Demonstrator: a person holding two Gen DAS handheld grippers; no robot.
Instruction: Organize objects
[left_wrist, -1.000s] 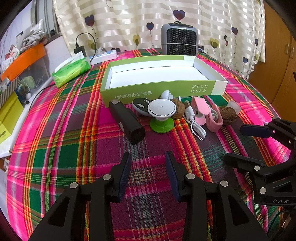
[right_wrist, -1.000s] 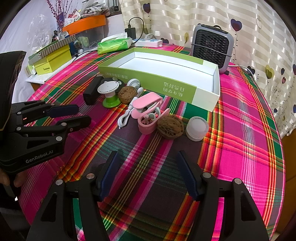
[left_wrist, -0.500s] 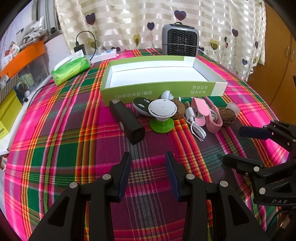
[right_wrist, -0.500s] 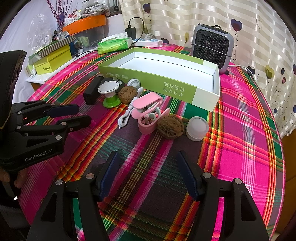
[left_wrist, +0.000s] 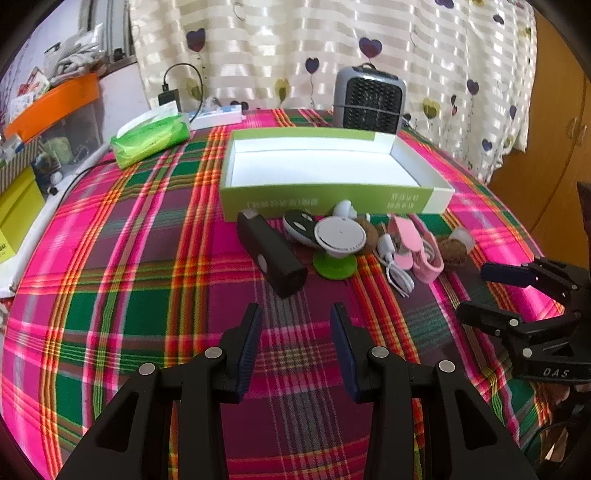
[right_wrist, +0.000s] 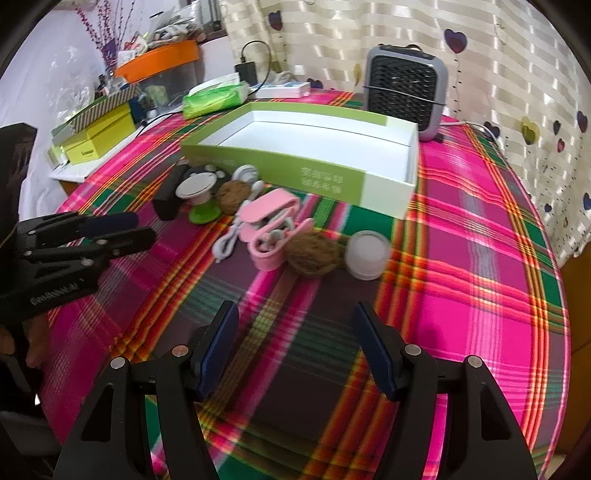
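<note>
An empty green box (left_wrist: 332, 192) (right_wrist: 295, 166) with a white inside lies on the plaid tablecloth. In front of it sit a black block (left_wrist: 271, 254), a green-footed white disc stand (left_wrist: 338, 240) (right_wrist: 197, 188), a pink open case (left_wrist: 417, 243) (right_wrist: 271, 232) with a white cable (left_wrist: 397, 271), two brown walnuts (right_wrist: 312, 253) (right_wrist: 232, 192) and a white jar (right_wrist: 369, 254). My left gripper (left_wrist: 295, 314) is open and empty, just short of the black block. My right gripper (right_wrist: 293, 310) is open and empty, short of the near walnut.
A grey fan heater (left_wrist: 367, 99) stands behind the box. A green tissue pack (left_wrist: 151, 138) and a power strip (left_wrist: 218, 116) lie at the back left. Yellow boxes (right_wrist: 98, 138) and an orange bin (right_wrist: 159, 62) stand off the table's left edge. Wooden cupboard (left_wrist: 554, 177) at the right.
Both grippers have moved slightly forward toward the row of objects. The jaws keep the same opening and nothing on the table has moved.
</note>
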